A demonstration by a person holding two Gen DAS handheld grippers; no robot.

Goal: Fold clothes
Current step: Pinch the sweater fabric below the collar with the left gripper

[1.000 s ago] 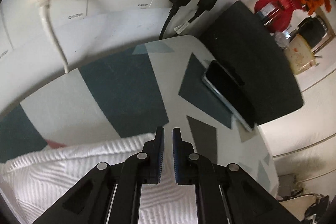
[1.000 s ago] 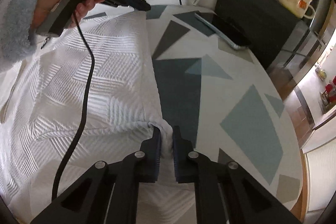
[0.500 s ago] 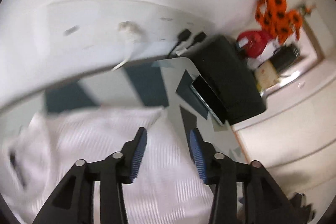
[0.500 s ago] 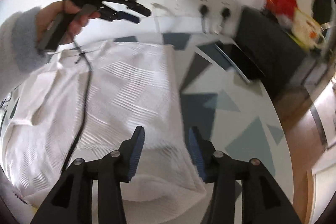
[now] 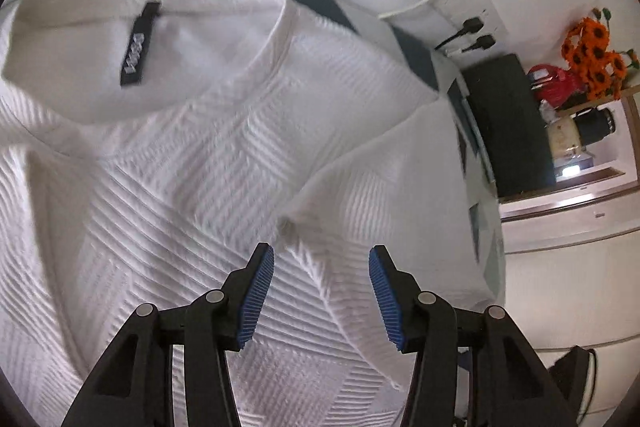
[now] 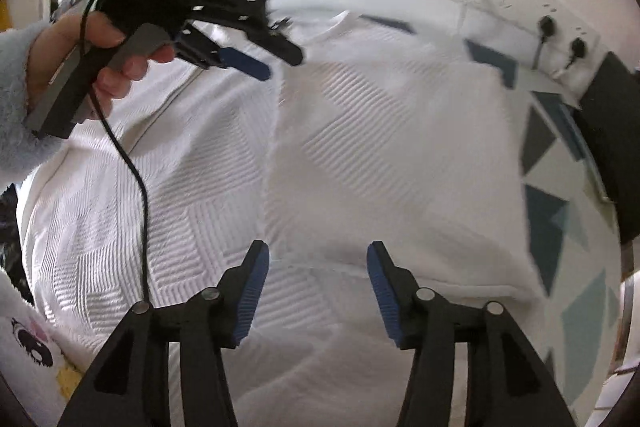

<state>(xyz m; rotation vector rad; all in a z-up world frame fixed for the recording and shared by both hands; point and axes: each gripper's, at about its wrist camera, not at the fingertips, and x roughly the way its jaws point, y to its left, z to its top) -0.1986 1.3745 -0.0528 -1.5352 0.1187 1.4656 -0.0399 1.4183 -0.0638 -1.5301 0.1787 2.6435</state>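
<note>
Inside collar: black label (image 5: pixel 138 45), white lettering blurred, unreadable.
Shirt (image 5: pixel 192 163): white, ribbed.
Left gripper (image 5: pixel 321 267): spread, holding nothing.
Right gripper (image 6: pixel 318 265): spread, holding nothing.

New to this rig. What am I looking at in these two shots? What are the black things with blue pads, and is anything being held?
No robot arm here: a person holds a hand-operated tool in each hand, and each carries a fisheye camera that looks along its two fingers. One shot is from the left tongs, the other from the right tongs. The right view also catches the left tongs in the person's left hand. Both pairs are open and hold nothing. Below them lies a white textured sweater, with a black neck label, on a table with a geometric-print cover.
</note>
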